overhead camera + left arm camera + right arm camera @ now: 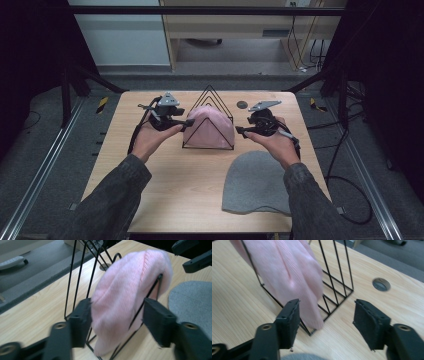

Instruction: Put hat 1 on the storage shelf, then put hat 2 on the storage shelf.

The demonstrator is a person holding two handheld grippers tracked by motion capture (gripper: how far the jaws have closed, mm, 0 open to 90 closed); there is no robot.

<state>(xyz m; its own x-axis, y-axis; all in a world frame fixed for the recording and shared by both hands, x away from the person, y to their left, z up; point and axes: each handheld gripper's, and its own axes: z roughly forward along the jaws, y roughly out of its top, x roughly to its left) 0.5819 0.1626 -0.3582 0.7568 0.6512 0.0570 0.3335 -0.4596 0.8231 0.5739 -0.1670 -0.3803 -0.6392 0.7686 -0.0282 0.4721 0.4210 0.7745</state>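
Observation:
A pink knit beanie (pixel 209 126) is draped over a black wire triangular rack (pixel 212 97) at the middle of the table. My left gripper (pixel 189 122) is at the rack's left side, open, its jaws on either side of the beanie's (pixel 125 297) lower edge and a rack wire (pixel 147 296). At the rack's right side my right gripper (pixel 239 130) is open too, and the pink beanie (pixel 292 275) and rack corner (pixel 332 307) lie just ahead of its jaws. A grey beanie (pixel 257 184) lies flat on the table at the near right, under my right forearm.
The wooden table (pixel 165 185) has a round cable hole (pixel 242 104) behind the rack. Metal rails and cables run along the floor at both sides. The other gripper's black jaws (pixel 197 262) appear at the top right of the left gripper view.

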